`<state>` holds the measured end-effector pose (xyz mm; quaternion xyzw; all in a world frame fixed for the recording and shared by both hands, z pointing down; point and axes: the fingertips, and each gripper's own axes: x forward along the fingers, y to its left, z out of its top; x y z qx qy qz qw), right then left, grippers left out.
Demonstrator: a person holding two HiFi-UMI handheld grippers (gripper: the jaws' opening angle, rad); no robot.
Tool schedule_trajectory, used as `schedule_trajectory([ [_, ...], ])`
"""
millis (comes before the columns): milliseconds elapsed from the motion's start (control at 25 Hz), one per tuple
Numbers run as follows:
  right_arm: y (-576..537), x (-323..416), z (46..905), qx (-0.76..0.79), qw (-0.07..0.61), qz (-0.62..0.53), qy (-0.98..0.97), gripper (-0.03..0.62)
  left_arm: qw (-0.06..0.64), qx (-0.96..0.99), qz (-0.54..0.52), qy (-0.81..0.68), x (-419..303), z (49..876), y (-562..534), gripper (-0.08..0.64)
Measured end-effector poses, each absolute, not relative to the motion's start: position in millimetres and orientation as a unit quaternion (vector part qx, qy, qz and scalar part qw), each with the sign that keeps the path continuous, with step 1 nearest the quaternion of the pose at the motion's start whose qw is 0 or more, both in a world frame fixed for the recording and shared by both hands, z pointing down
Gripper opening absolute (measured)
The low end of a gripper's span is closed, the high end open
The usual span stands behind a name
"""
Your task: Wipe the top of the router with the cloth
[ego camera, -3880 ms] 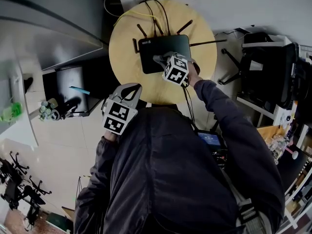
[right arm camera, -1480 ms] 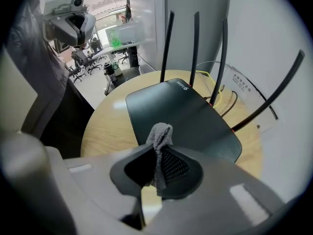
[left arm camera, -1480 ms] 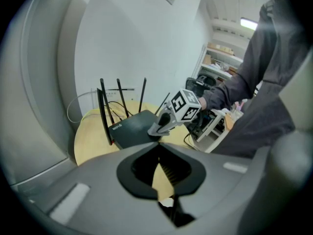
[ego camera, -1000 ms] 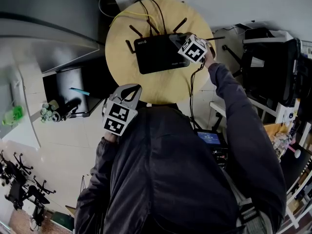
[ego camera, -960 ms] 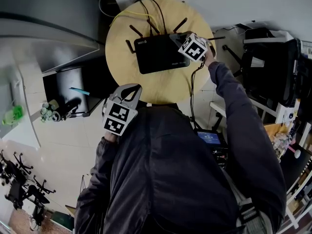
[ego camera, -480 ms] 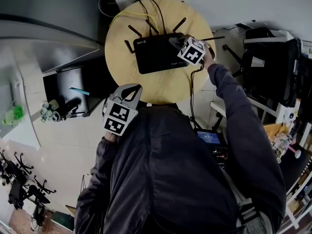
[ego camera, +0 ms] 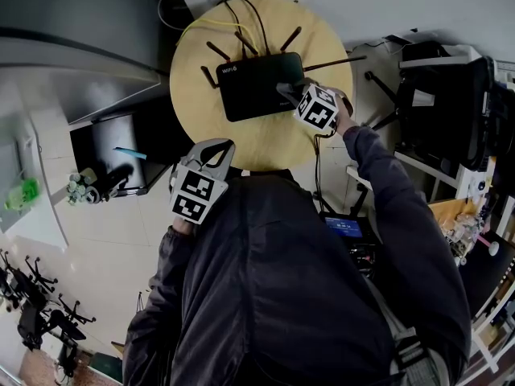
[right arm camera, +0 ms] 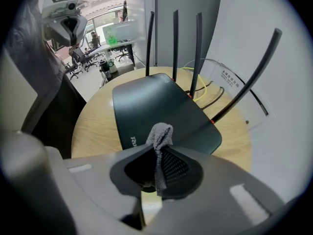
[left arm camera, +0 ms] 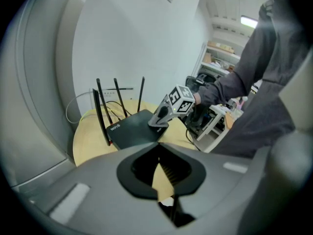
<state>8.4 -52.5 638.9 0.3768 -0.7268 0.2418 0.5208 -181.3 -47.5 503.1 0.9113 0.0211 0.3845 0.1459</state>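
- On the round wooden table in front of me lies the black router, flat, its antennas standing up along the far edge.
- Black and yellow cables run off the back of the router toward the wall.
- My right gripper is reached out over the table, its tip at the router's near right corner in the head view.
- In the right gripper view, the jaws are clamped together on the grey cloth. A crumpled tuft of it sticks out past the jaw tips, and a strip of it hangs down between them.
- That tuft sits over the router's dark top, close to the printed front edge. From the left gripper view, the right gripper's nose seems to rest on that corner of the router, though I cannot tell for certain that the cloth touches.
- My left gripper is held back near my body, just at the table's near edge and well apart from the router.
- In the left gripper view, its jaws meet at the tips with nothing between them. Only the tabletop shows through the gap behind.
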Motion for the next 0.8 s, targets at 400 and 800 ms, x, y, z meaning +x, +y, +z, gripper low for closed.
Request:
schedule_trajectory([
  [400, -27, -8, 641, 0.367, 0.511, 0.251, -0.735, 0.025, 0.147, 0.911, 0.385, 0.023, -181, 505, -45, 0.000],
  [800, -85, 54, 630, 0.437, 0.498, 0.245, -0.708, 0.026, 0.146, 0.910, 0.387, 0.017, -180, 505, -44, 0.000],
])
